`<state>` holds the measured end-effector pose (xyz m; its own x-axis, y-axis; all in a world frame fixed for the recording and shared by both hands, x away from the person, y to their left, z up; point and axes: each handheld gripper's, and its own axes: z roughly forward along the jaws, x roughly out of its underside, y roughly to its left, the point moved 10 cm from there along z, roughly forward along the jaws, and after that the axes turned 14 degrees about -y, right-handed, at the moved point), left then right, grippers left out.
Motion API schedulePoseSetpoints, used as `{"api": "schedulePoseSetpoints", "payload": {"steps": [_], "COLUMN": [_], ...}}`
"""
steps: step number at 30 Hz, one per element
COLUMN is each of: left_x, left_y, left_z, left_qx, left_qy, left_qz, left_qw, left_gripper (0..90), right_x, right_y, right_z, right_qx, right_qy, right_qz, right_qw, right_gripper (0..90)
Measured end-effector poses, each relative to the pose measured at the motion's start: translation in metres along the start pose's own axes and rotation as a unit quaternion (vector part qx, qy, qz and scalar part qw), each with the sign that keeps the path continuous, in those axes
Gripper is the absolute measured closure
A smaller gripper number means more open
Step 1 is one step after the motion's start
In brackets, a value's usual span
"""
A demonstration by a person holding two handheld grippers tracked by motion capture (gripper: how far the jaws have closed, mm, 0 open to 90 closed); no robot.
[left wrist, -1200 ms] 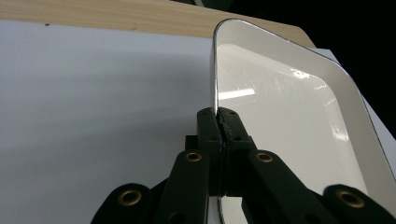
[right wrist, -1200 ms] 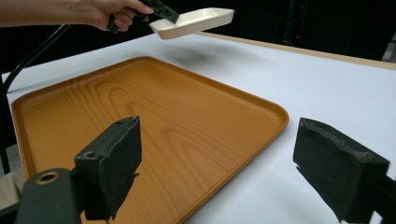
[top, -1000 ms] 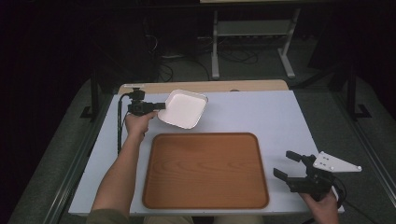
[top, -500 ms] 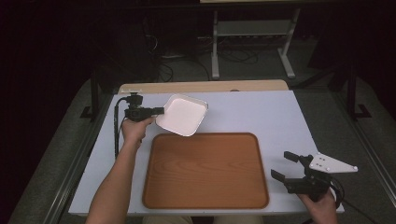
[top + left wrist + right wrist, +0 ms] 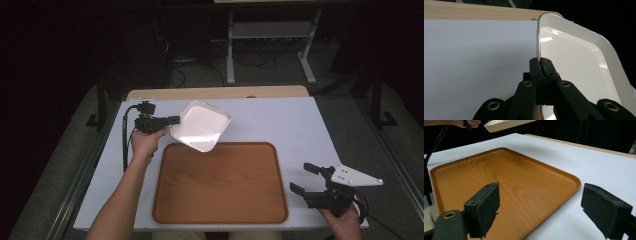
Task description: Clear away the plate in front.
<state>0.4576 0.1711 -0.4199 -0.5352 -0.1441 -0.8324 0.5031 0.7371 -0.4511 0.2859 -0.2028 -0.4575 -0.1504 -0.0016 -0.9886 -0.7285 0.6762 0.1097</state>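
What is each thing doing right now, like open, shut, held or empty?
Left claw: shut on the plate's rim.
Right claw: open, holding nothing.
Plate: lifted off the table, tilted, empty.
Tray: flat on the table, empty.

Lab: dark room; floor cables (image 5: 250, 60); metal stand (image 5: 270, 37)

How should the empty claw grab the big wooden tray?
Best bet: pinch the wooden tray's raised rim on its right edge, coming in from the right claw's own side. The tray lies flat on the table, so the thin upturned lip is likely the only part open jaws can close around.
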Motion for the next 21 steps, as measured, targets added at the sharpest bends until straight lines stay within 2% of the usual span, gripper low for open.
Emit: {"api": "schedulePoseSetpoints", "payload": {"steps": [8, 13, 18, 21], "left_x": [0.001, 0.003, 0.011, 0.016], "left_y": [-0.014, -0.018, -0.020, -0.020], "left_z": [-0.007, -0.014, -0.021, -0.024], "left_qx": [0.019, 0.018, 0.020, 0.021], "left_qy": [-0.009, -0.010, -0.004, -0.004], "left_qz": [0.010, 0.011, 0.014, 0.010], "left_qw": [0.9997, 0.9997, 0.9997, 0.9997], "left_gripper": [89.1, 89.1, 89.1, 89.1], "right_x": [-0.001, -0.001, -0.001, -0.001], "right_y": [0.000, 0.001, 0.001, 0.001], "right_z": [0.000, 0.001, 0.001, 0.001], "right_qx": [0.000, 0.000, 0.000, -0.001], "right_qy": [-0.002, -0.001, -0.002, -0.001], "right_qz": [0.002, 0.000, 0.001, 0.000], "right_qw": [1.0000, 1.0000, 1.0000, 1.0000], "right_gripper": [14.6, 14.6, 14.6, 14.6]}}
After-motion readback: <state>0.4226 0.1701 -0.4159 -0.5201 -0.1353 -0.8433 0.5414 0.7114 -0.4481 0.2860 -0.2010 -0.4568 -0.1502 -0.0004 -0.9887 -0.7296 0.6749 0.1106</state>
